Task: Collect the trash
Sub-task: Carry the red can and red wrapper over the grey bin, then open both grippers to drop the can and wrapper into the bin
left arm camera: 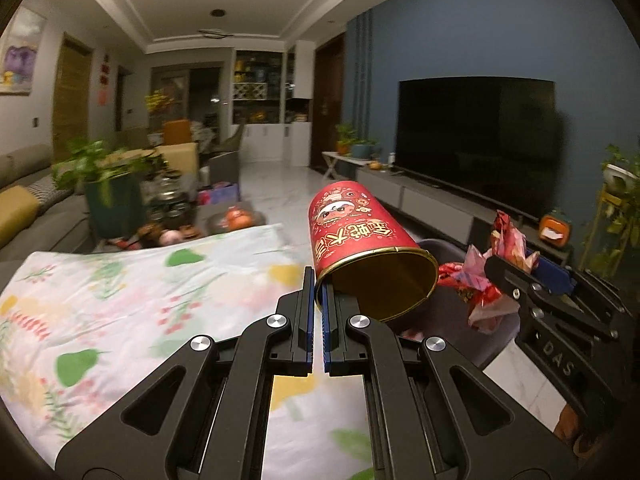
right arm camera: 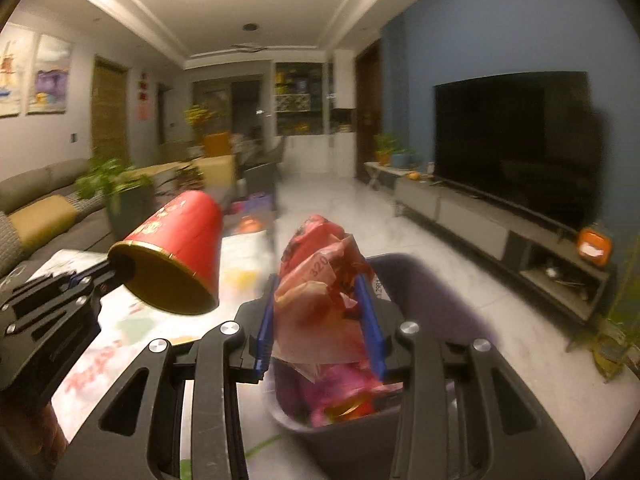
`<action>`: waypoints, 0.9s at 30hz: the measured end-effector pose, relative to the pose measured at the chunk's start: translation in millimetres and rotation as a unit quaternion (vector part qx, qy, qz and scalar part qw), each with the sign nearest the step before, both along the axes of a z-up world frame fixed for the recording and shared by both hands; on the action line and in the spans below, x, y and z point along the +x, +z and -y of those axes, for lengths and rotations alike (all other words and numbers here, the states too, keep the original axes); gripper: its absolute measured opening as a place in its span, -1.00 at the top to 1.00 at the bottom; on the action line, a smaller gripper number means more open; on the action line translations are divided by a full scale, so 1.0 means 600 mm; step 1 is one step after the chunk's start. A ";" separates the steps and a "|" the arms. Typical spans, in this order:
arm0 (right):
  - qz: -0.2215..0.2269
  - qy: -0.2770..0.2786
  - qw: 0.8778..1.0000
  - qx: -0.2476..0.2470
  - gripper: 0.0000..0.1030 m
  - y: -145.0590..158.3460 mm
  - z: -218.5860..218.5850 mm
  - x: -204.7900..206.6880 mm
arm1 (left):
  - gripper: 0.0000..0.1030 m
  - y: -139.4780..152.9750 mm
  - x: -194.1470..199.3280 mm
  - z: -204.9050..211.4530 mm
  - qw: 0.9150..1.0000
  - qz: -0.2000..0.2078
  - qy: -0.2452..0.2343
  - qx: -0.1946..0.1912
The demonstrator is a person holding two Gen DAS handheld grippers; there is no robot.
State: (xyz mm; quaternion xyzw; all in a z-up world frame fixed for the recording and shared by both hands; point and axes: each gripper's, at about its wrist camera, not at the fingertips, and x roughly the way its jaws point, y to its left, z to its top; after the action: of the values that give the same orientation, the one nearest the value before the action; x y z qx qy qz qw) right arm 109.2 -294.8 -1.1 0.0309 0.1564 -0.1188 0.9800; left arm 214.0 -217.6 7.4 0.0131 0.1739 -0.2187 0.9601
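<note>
Cups: one red cup pinched by left hand-held gripper | right hand-held gripper clamps one wrapper wad (crumpled)

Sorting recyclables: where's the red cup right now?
The red cup is off the table, pinched by its rim in the left gripper, beside the wrapper-holding right gripper near the bin.

I see a red paper cup with cartoon print and gold lining, tipped with its open mouth toward me, rim pinched in my left claw. A crumpled wad of red and pink wrappers sits clamped in my right claw, above a dark bin holding more pink and red wrappers
</note>
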 end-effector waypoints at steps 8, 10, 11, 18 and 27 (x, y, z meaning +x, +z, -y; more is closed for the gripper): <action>0.013 -0.035 0.999 0.012 0.20 -0.008 0.053 0.004 | 0.95 -0.010 0.025 0.079 0.999 0.003 -0.036 -0.008; 0.014 -0.037 0.999 0.014 0.19 -0.012 0.060 0.006 | 0.95 -0.014 0.030 0.093 0.999 0.004 -0.043 -0.009; 0.014 -0.036 0.999 0.015 0.19 -0.009 0.058 0.014 | 0.95 -0.016 0.033 0.097 0.999 0.006 -0.044 -0.008; 0.021 -0.038 0.999 0.024 0.17 -0.015 0.071 0.021 | 0.94 -0.033 0.055 0.111 0.999 0.002 -0.053 -0.012; 0.025 -0.036 0.999 0.032 0.11 -0.016 0.081 0.031 | 0.94 -0.050 0.072 0.111 0.998 -0.005 -0.058 -0.020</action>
State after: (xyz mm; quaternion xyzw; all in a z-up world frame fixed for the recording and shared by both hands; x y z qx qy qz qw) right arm 127.8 -343.5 -10.4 0.0704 0.1342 -0.1482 0.9773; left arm 257.5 -284.1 -22.9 0.0025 0.1735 -0.2779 0.9448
